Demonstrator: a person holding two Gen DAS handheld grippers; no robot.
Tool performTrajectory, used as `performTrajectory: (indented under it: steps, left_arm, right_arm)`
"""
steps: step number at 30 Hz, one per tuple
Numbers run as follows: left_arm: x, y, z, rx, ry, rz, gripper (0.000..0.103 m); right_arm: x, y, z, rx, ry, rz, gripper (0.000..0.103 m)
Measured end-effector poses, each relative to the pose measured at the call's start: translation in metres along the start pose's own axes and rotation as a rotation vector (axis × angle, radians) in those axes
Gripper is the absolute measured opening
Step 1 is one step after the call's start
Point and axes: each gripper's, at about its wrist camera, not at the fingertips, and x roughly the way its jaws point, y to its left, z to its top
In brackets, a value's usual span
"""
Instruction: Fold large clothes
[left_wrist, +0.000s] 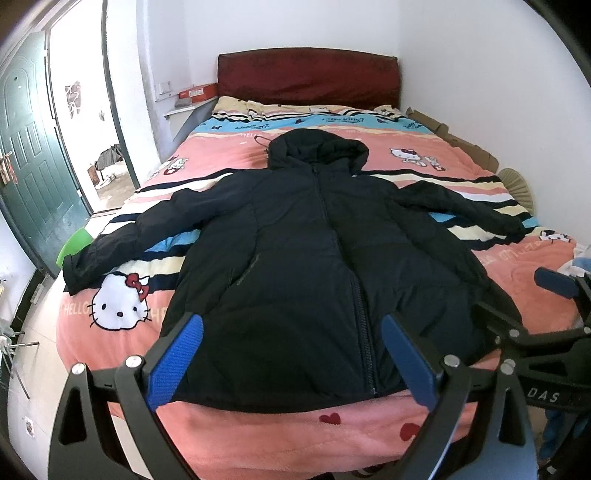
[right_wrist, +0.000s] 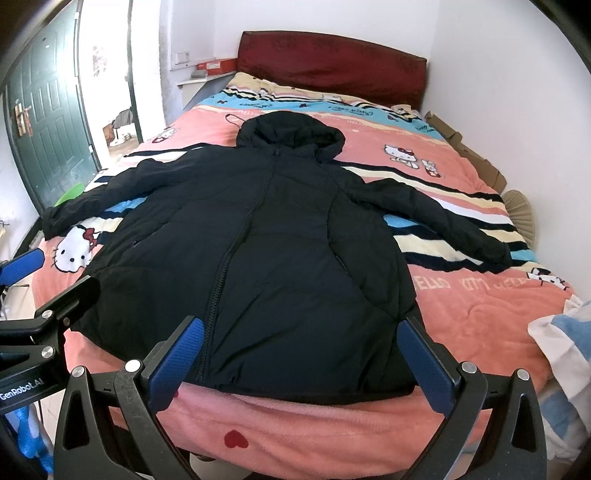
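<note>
A black hooded puffer jacket (left_wrist: 306, 258) lies flat and zipped on the bed, front up, hood toward the headboard, both sleeves spread out to the sides; it also shows in the right wrist view (right_wrist: 266, 251). My left gripper (left_wrist: 291, 328) is open and empty, held above the jacket's hem at the foot of the bed. My right gripper (right_wrist: 303, 328) is open and empty, held above the hem a little to the right. The right gripper also shows at the right edge of the left wrist view (left_wrist: 546, 306).
The bed (left_wrist: 258, 428) has a pink Hello Kitty blanket and a dark red headboard (left_wrist: 308, 77). A white and blue cloth (right_wrist: 565, 347) lies at the bed's right corner. Cardboard (right_wrist: 465, 147) lines the right wall. A green door (left_wrist: 29, 162) stands open at left.
</note>
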Motion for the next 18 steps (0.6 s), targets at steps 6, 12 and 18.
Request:
performTrajectory:
  steps: [6, 12, 18]
  left_arm:
    - [0.0, 0.0, -0.001, -0.005, 0.002, -0.005, 0.098]
    - [0.002, -0.006, 0.001, 0.008, -0.002, -0.016, 0.098]
    - [0.008, -0.004, 0.001, 0.011, -0.004, -0.043, 0.098]
  right_arm:
    - [-0.007, 0.0, 0.003, 0.0, -0.001, 0.002, 0.103]
    - [-0.007, -0.002, 0.004, 0.002, 0.007, 0.001, 0.103]
    - [0.003, -0.006, 0.004, 0.008, 0.021, 0.002, 0.103]
